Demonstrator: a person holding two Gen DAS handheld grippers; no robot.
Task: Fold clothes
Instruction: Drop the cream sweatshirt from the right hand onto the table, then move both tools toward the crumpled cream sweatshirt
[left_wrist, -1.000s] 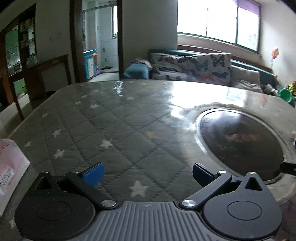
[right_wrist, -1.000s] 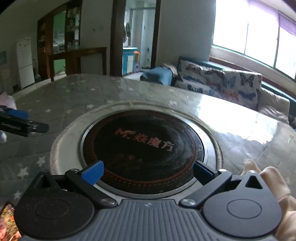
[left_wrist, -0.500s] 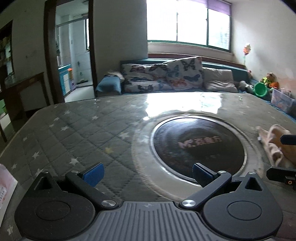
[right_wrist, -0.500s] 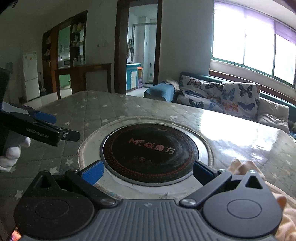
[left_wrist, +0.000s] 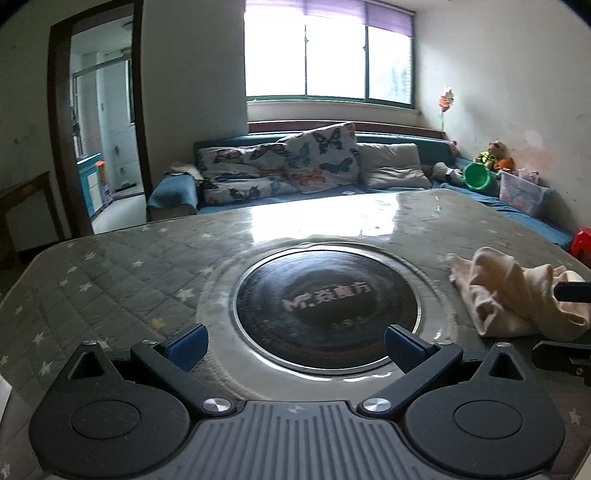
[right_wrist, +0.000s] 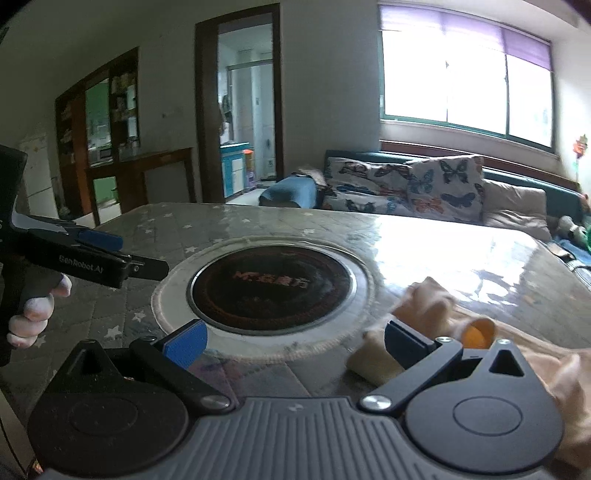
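On left, near: left gripper, jaws spread, holding nothing, above quilted star-print table cover. Centre: round dark hob plate, bare. Right, near: right gripper, jaws spread, empty, its right finger just beside crumpled cream garment. Advice: bring both grippers to the heap, pinch separate edges, drag it onto open cover and spread it flat before folding.

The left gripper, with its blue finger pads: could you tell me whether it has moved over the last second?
Yes. The left gripper has swung rightward: the round black glass plate now sits centred between its fingers, and the cream garment has come into view.
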